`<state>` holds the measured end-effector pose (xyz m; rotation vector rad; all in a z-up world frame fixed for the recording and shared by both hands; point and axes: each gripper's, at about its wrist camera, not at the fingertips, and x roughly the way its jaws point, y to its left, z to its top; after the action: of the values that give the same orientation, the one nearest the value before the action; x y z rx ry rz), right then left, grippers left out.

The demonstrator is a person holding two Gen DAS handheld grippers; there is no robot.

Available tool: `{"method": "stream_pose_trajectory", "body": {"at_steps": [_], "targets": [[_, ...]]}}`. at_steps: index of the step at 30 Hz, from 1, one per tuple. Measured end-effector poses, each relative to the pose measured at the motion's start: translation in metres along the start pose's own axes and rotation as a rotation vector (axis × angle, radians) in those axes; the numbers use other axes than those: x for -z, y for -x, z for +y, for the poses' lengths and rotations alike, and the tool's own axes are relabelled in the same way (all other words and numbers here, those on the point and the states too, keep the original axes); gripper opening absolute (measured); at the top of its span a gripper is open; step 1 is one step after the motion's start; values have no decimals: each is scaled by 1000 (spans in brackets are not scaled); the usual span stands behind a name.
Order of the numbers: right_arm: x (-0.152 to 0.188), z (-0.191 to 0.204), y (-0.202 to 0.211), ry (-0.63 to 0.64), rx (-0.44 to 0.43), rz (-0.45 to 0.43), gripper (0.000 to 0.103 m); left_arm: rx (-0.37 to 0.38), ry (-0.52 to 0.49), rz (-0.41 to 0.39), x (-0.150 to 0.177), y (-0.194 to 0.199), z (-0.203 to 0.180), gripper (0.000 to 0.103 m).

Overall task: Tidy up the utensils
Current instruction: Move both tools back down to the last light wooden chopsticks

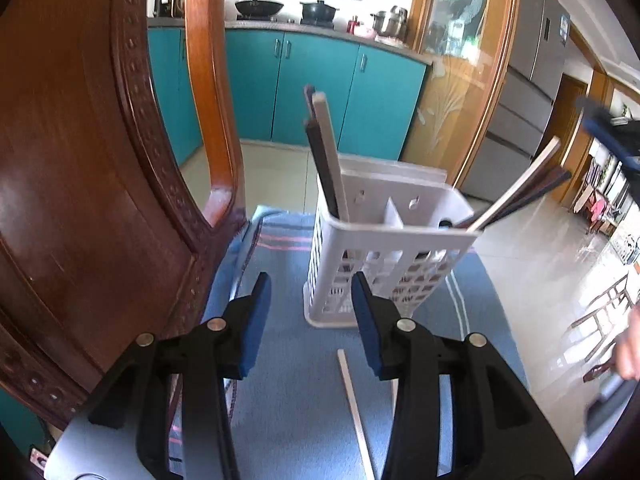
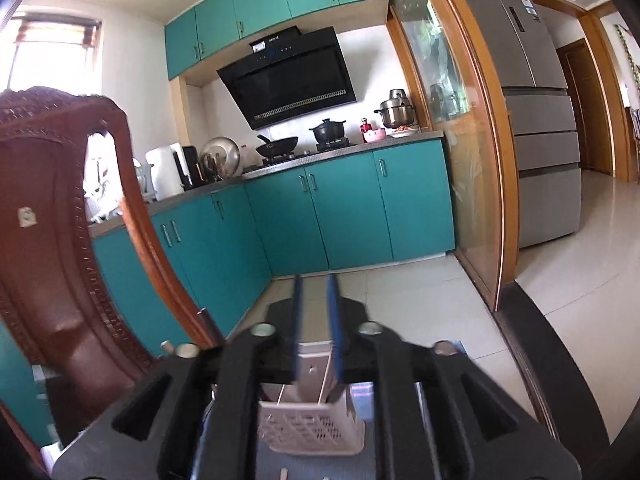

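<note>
A white slotted utensil holder (image 1: 384, 256) stands on a blue striped cloth (image 1: 288, 396). Chopsticks (image 1: 326, 152) stand in its left compartment; more chopsticks (image 1: 520, 192) lean out of the right one. One pale chopstick (image 1: 354, 404) lies on the cloth in front of the holder. My left gripper (image 1: 310, 300) is open and empty, just in front of the holder. My right gripper (image 2: 316, 308) is raised above the holder (image 2: 312, 428), its pads a narrow gap apart with nothing between them. It shows blurred at the right edge of the left wrist view (image 1: 612, 136).
A carved wooden chair back (image 1: 92, 184) stands close on the left. Teal kitchen cabinets (image 2: 344, 204), a glass sliding door (image 2: 460, 160) and a grey fridge (image 2: 536, 108) lie beyond. The person's hand (image 1: 630, 352) shows at the right edge.
</note>
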<state>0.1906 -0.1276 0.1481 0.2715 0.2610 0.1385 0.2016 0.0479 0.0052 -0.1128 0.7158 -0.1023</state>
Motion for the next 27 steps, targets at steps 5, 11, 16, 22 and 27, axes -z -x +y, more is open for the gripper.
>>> {"method": "stream_pose_trajectory", "body": {"at_steps": [5,11,16,22,27], "targets": [[18,-9,48,18,-55,-20,27,-39,-16,96,12,-18,-3,42],[97,-18,-1,-9,-71,350,27,-105,20,123,20,-25,4,42],[167,-11,-67,-2,-34,711,27,-114,21,132,24,-29,5,42],[206,8,-92,70,-22,843,27,-123,33,171,27,-37,8,46],[211,18,-90,150,27,832,12,-118,10,190,34,-42,4,47]]}}
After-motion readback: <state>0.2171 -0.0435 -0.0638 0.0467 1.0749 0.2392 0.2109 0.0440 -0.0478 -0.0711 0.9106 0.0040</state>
